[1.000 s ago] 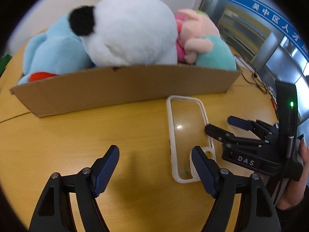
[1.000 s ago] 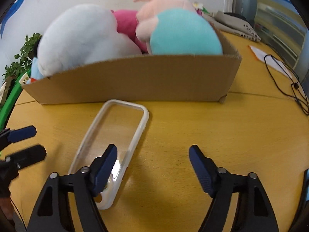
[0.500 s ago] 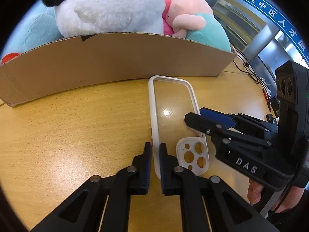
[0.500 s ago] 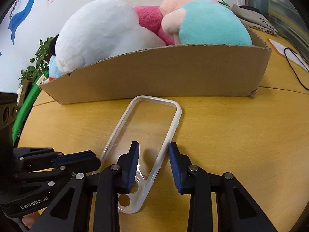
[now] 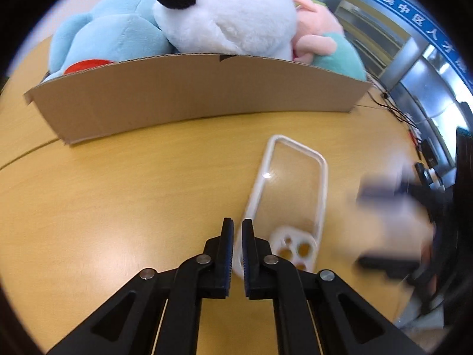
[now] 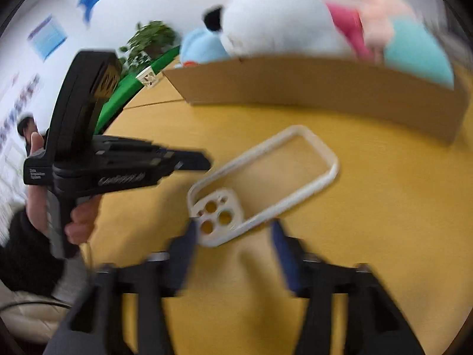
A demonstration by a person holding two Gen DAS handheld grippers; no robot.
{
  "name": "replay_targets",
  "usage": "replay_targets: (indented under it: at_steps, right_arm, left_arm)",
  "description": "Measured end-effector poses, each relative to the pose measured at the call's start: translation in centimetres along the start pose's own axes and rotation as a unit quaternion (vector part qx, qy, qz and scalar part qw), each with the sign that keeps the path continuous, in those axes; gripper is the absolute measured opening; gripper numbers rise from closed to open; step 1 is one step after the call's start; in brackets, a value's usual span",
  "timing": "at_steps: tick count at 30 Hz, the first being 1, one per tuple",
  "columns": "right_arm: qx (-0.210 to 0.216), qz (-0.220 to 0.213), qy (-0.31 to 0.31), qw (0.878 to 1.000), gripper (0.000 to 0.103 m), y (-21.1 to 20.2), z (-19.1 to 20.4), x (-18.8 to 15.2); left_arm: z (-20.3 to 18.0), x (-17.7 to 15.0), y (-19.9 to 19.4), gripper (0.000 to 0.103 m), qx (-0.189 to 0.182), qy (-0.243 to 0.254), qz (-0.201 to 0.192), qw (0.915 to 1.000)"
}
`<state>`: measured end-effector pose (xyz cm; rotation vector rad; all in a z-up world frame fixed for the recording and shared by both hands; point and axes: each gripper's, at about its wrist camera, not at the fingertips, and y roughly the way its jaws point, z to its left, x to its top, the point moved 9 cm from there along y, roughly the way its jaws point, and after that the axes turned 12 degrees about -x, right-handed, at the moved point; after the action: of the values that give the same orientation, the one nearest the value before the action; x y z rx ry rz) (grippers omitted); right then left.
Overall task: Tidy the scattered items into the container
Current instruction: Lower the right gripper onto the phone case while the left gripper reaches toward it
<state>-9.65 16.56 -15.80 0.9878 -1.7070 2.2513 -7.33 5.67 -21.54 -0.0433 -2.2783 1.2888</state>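
- Most of the tidying looks done: plush toys (image 5: 224,14) fill the cardboard box (image 5: 195,88).
- One clear phone case (image 5: 291,195) is left out, lying on the counter (image 5: 103,201) near the box.
- My left hand-held gripper (image 5: 238,236) is pressed together, apparently pinching the case's rim at its camera end.
- My right hand-held gripper (image 6: 233,242) is blurred and spread apart just short of the case.
- Half a second ago the right one was nearly closed over the case; it has opened and backed off.

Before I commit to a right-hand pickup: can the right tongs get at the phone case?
Probably yes: the right tongs stand open, straddling the camera-hole end of the phone case, with nothing between them.
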Motion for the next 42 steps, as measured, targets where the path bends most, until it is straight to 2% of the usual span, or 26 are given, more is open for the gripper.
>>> replay_targets:
  at_steps: [1,2,3,4,5,6,8,9,11,13,15,16,20,21,25,28,31,34,36,38,39,40,42]
  right_arm:
    - [-0.014,-0.021,-0.04,0.999,0.1,-0.7,-0.4,1.2]
    - [-0.014,-0.039,-0.086,0.995,0.101,-1.2,-0.3,2.1]
    - [-0.008,-0.054,-0.143,0.988,0.101,-1.6,-0.1,2.9]
    - [-0.001,-0.057,-0.208,0.977,0.101,-1.5,0.3,3.3]
    - [0.003,-0.048,-0.256,0.965,0.101,-1.0,0.6,3.4]
    - [0.009,-0.038,-0.31,0.95,0.101,-0.4,0.7,3.6]
    - [0.031,-0.014,-0.415,0.909,0.101,0.8,1.7,2.7]
    - [0.042,0.005,-0.47,0.882,0.101,1.4,2.1,2.1]
    - [0.047,0.037,-0.546,0.835,0.101,2.5,2.6,1.2]
    - [0.042,0.058,-0.6,0.797,0.101,3.8,3.0,1.0]
    - [0.042,0.067,-0.627,0.775,0.101,5.0,3.4,1.7]
    - [0.052,0.075,-0.632,0.77,0.101,5.5,3.6,2.1]
    - [0.084,0.126,-0.627,0.764,0.103,8.1,3.5,1.9]
    - [0.104,0.145,-0.611,0.772,0.103,8.3,3.4,1.7]
    - [0.113,0.134,-0.573,0.801,0.103,7.6,2.0,1.6]
    - [0.109,0.135,-0.572,0.801,0.103,6.1,0.7,0.1]
    - [0.103,0.151,-0.579,0.794,0.103,4.6,-0.3,-1.7]
    - [0.107,0.158,-0.591,0.784,0.103,3.1,-0.8,-3.4]
    - [0.1,0.157,-0.601,0.777,0.103,2.6,-1.4,-4.1]
    - [0.095,0.151,-0.601,0.779,0.101,2.3,-1.8,-4.0]
    - [0.091,0.145,-0.599,0.783,0.098,2.3,-2.0,-3.8]
    - [0.087,0.139,-0.597,0.786,0.093,2.4,-2.2,-3.5]
    - [0.089,0.141,-0.591,0.789,0.082,2.4,-2.6,-3.1]
  left_arm:
    - [-0.4,-0.6,-0.2,0.021,-0.005,0.003,0.003,1.0]
    - [-0.8,-1.1,-0.2,0.035,-0.009,0.005,0.006,0.9999]
    - [-1.2,-1.6,-0.3,0.044,-0.012,0.004,0.008,0.9999]
    - [-1.7,-2.1,-0.2,0.061,-0.015,0.003,0.011,0.9998]
    - [-2.1,-2.5,-0.1,0.065,-0.018,0.002,0.015,0.9997]
    - [-2.5,-2.8,0.0,0.065,-0.022,0.001,0.018,0.9996]
    - [-3.2,-3.7,0.2,0.065,-0.03,0.01,0.026,0.9992]
    - [-3.3,-3.8,0.4,0.065,-0.026,0.012,0.029,0.9992]
    - [-2.7,-3.8,1.1,0.065,0.002,0.014,0.035,0.9993]
    - [-1.8,-3.5,1.7,0.065,0.024,0.009,0.039,0.9989]
    - [-1.4,-3.1,2.1,0.067,0.023,0.005,0.038,0.999]
    - [-1.3,-2.8,2.0,0.068,0.022,0.008,0.037,0.999]
    - [-1.2,-2.3,1.5,0.068,0.013,0.03,0.048,0.9983]
    - [-1.1,-2.2,1.3,0.068,0.01,0.033,0.05,0.9982]
    - [-0.8,-1.8,0.5,0.067,0.009,0.057,0.058,0.9966]
    - [-1.3,-1.7,0.2,0.068,0.0,0.091,0.076,0.9929]
    - [-3.5,-2.2,-0.3,0.068,-0.054,0.15,0.101,0.982]
    - [-5.7,-2.7,-1.0,0.068,-0.097,0.208,0.124,0.9655]
    - [-6.4,-3.0,-1.0,0.069,-0.089,0.251,0.142,0.9534]
    - [-6.3,-3.0,-1.0,0.07,-0.073,0.279,0.155,0.9449]
    - [-5.9,-2.9,-0.8,0.07,-0.062,0.282,0.167,0.9428]
    - [-5.5,-2.9,-0.6,0.076,-0.056,0.282,0.178,0.941]
    - [-5.3,-2.6,-0.7,0.079,-0.06,0.289,0.18,0.9382]
